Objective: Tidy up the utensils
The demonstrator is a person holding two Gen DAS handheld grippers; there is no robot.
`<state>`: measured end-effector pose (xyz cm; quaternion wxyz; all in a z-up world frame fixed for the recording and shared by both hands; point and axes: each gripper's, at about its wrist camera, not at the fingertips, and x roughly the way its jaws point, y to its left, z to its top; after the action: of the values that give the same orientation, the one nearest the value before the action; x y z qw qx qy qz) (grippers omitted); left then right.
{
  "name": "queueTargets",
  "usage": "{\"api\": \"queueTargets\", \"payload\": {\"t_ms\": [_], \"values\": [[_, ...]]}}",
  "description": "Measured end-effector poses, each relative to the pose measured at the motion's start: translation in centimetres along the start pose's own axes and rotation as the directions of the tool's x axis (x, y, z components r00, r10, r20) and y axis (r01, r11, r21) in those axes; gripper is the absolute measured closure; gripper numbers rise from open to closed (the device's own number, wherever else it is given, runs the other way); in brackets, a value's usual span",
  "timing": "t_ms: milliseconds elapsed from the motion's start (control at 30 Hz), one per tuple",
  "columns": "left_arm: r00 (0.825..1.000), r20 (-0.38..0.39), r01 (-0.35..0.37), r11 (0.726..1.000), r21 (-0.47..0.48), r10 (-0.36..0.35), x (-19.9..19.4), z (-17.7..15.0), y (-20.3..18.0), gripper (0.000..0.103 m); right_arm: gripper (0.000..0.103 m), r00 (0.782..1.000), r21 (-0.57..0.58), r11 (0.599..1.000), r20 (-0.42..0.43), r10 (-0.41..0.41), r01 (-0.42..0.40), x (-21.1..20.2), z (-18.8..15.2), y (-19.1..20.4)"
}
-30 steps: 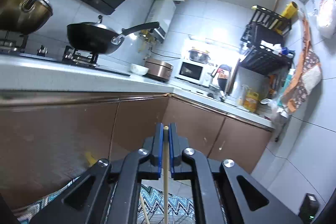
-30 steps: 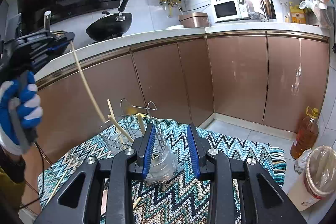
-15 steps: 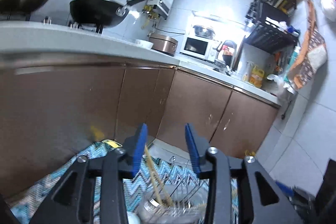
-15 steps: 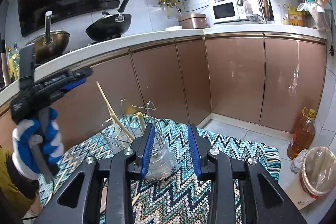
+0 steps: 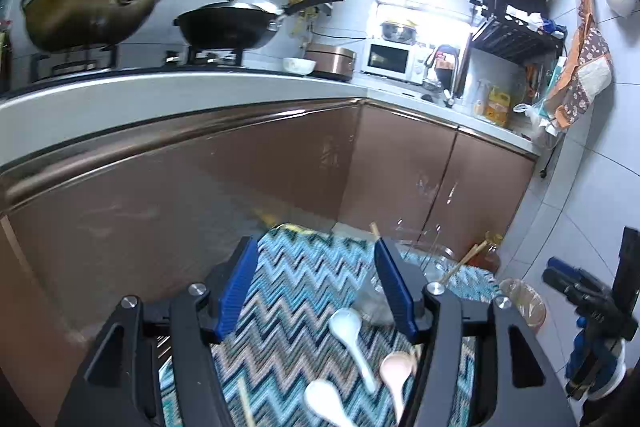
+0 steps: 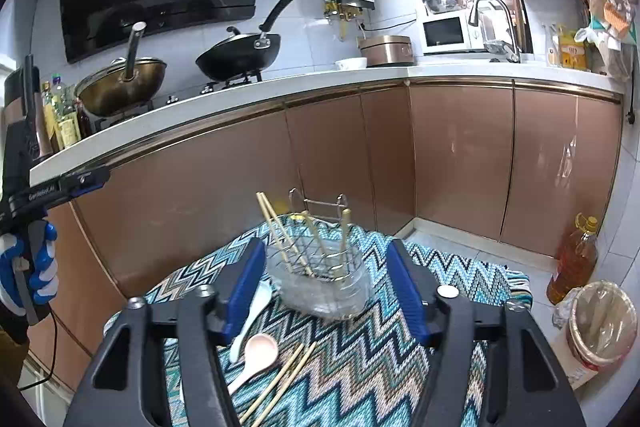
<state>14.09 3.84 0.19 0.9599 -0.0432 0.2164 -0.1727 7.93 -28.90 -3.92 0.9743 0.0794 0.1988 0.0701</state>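
Left gripper (image 5: 314,285) first: its blue-padded jaws have just been opening and now stand spread with nothing between them, only zigzag cloth (image 5: 296,279) showing through the gap. Beyond the pads, near the camera, lie a white spoon (image 5: 348,331), a pink spoon (image 5: 396,371) and a second white spoon (image 5: 326,403), all loose on the cloth and none touched by the jaws. Just right of the right pad, a clear glass jar (image 5: 428,263) stands partly hidden, with chopstick ends poking up out of it.

Over to the right gripper (image 6: 326,285): its jaws have also just been widening, and they too are released, gripping nothing. Seen between them, farther back on the cloth, the jar (image 6: 324,287) sits with a wire rack (image 6: 318,211) at its far side. Several chopsticks (image 6: 274,227) lean inside the jar, tips fanning upward. Nearer, left of the jar, a white spoon (image 6: 250,319) and a pink spoon (image 6: 256,351) lie side by side, and a loose pair of chopsticks (image 6: 282,379) rests on the cloth just right of them.

At far left in this view, a blue-and-white gloved hand (image 6: 28,279) holds the other gripper's handle. Behind everything runs the brown cabinet front (image 6: 460,155) under a white counter, with a black wok (image 6: 240,55) on the hob.
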Motion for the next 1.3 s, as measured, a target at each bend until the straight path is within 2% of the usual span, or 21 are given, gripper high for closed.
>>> {"api": "queueTargets", "payload": {"t_ms": [167,267,300,700,900,1167,1300], "values": [[0.999,-0.015,-0.029,1.000,-0.009,0.029,-3.0,-2.0,2.2,0.044,0.017,1.000,-0.015,1.000,-0.024,0.008,-0.008,-1.6,-0.6,1.8],[0.999,-0.010,-0.037,0.999,-0.014,0.037,-4.6,-2.9,3.1,0.043,0.002,1.000,-0.027,1.000,-0.029,-0.002,0.001,-2.4,-0.7,2.6],[0.999,-0.006,-0.038,0.999,-0.013,0.038,-5.2,-3.1,3.3,0.043,0.000,1.000,-0.029,1.000,-0.026,-0.005,0.004,-2.7,-0.8,2.8],[1.000,0.004,-0.026,0.999,-0.027,0.027,-8.8,-4.8,5.1,0.038,0.000,1.000,-0.034,0.999,0.010,-0.012,0.012,-5.8,-1.1,5.4],[0.999,-0.035,-0.023,0.999,-0.046,0.022,-8.8,-5.6,6.7,0.038,0.000,0.997,-0.025,1.000,-0.073,-0.011,0.009,-5.6,-1.7,6.0],[0.994,-0.111,-0.028,0.997,-0.072,0.020,-7.5,-7.8,8.1,0.038,0.000,0.980,0.015,1.000,-0.199,0.007,-0.005,-3.6,-3.3,6.4],[0.986,-0.165,-0.030,0.997,-0.076,0.018,-6.1,-9.0,8.7,0.038,0.005,0.970,0.027,1.000,-0.244,0.010,-0.003,-2.2,-4.0,6.3]]}}
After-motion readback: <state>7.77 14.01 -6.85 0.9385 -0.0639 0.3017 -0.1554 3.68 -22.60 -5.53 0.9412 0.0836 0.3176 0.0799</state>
